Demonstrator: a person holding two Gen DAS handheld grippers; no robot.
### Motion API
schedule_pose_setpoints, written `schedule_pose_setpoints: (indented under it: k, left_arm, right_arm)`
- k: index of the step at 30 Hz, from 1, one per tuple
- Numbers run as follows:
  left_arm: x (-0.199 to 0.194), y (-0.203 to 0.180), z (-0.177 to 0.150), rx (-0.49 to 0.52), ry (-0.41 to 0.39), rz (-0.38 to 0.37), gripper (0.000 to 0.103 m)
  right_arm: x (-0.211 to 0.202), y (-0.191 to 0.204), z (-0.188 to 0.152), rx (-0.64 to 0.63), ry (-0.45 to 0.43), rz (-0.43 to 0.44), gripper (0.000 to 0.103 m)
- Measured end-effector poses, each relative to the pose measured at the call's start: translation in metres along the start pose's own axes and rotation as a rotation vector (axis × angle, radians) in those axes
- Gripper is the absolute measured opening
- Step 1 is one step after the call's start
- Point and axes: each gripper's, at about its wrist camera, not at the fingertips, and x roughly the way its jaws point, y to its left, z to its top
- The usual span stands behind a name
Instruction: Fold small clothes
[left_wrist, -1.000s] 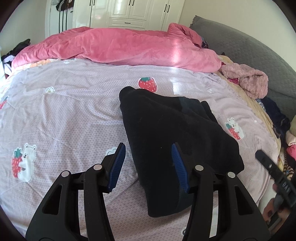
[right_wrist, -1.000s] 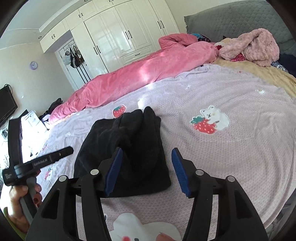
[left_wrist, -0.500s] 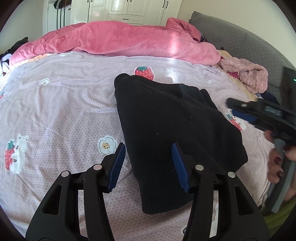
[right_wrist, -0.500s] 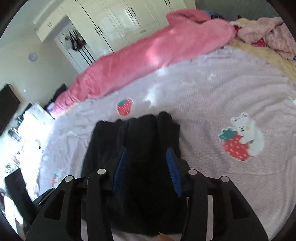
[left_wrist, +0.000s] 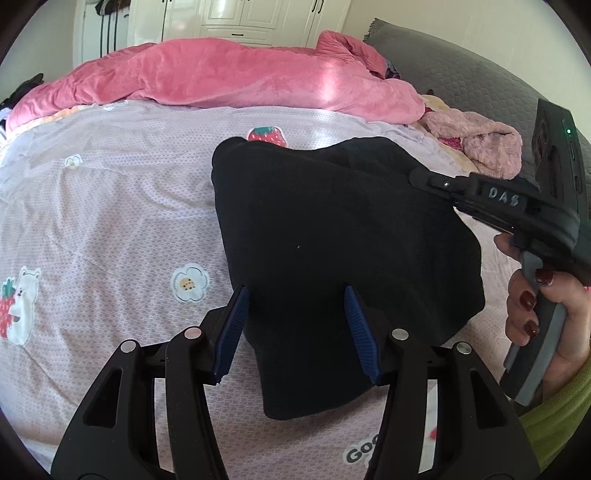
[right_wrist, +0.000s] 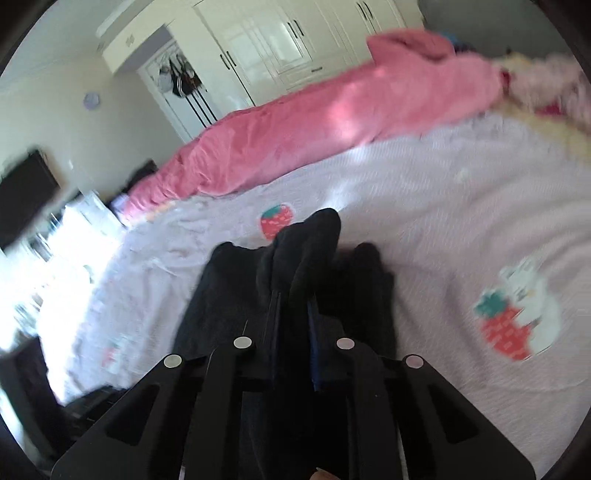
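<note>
Black garment (left_wrist: 332, 236) lying on the lilac bedspread (left_wrist: 110, 206).
Left gripper (left_wrist: 295, 328) hovering open at lower centre; right gripper (left_wrist: 417, 177) reaching in from the right edge.

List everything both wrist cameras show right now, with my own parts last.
black garment: one, black, folded on the bedspread, mid-bed
bedspread: one, lilac with strawberry and bear prints, covers the bed
pink duvet: one, pink, heaped along the far edge
fuzzy garment: one, pale pink, far right by the grey headboard
wardrobe: one, white, back wall
left gripper: black, blue pads, jaws open over the garment's near end
right gripper: black, jaws have just closed, pinching a raised fold of the garment
right hand: one, grips the handle
</note>
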Motion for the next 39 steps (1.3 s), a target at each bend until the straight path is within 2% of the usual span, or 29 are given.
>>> schedule_pose_setpoints:
  k: [4,8,13,15,19,21,23,26,27,29,32,35,36,37,38,39]
  left_arm:
    - [0.003,-0.004,-0.002,0.013,0.007,0.008,0.047]
    - [0.004,-0.001,-0.004,0.008,0.016,-0.002,0.047]
    - [0.007,-0.002,-0.005,0.006,0.022,0.003,0.048]
    - [0.007,0.000,-0.004,0.000,0.021,0.001,0.048]
    - [0.007,0.002,-0.005,-0.006,0.021,-0.004,0.048]
    - [0.007,0.002,-0.005,-0.004,0.019,-0.003,0.048]
    - [0.006,0.002,-0.005,-0.002,0.019,-0.001,0.048]
    - [0.005,0.001,-0.007,-0.002,0.019,-0.001,0.048]
    - [0.005,0.001,-0.008,-0.003,0.021,-0.002,0.048]
    - [0.004,0.001,-0.010,-0.004,0.022,0.002,0.049]
    - [0.000,0.000,-0.012,-0.011,0.020,0.002,0.049]
    - [-0.007,0.000,-0.012,-0.011,0.009,0.004,0.049]
    - [-0.010,0.000,-0.012,-0.011,0.003,0.002,0.050]
    - [-0.014,-0.001,-0.011,-0.013,-0.005,-0.001,0.056]
    - [-0.018,-0.002,-0.010,-0.014,-0.013,0.002,0.064]
    - [-0.022,-0.002,-0.010,-0.016,-0.026,0.010,0.078]
  right_arm:
    - [0.021,0.003,-0.016,-0.103,0.044,-0.139,0.012]
    - [0.038,-0.004,-0.031,-0.120,0.052,-0.183,0.015]
    - [0.026,-0.004,-0.030,-0.113,0.030,-0.225,0.033]
    - [0.012,-0.002,-0.030,-0.111,0.011,-0.248,0.036]
    - [-0.027,-0.002,-0.042,-0.074,-0.055,-0.164,0.036]
    - [-0.036,-0.003,-0.051,-0.065,-0.044,-0.117,0.036]
    - [-0.034,-0.006,-0.058,-0.052,0.004,-0.102,0.036]
    - [-0.021,-0.011,-0.069,-0.063,0.054,-0.166,0.041]
    - [-0.016,-0.014,-0.072,-0.056,0.068,-0.170,0.045]
    - [-0.014,-0.014,-0.074,-0.038,0.071,-0.160,0.045]
    - [-0.027,-0.006,-0.072,-0.063,0.032,-0.178,0.047]
    - [-0.047,-0.001,-0.072,-0.070,-0.026,-0.178,0.055]
    - [-0.055,0.000,-0.072,-0.065,-0.045,-0.178,0.064]
    - [-0.065,0.002,-0.072,-0.061,-0.074,-0.171,0.072]
    - [-0.072,0.003,-0.071,-0.060,-0.093,-0.166,0.075]
    - [-0.079,0.004,-0.071,-0.060,-0.111,-0.165,0.078]
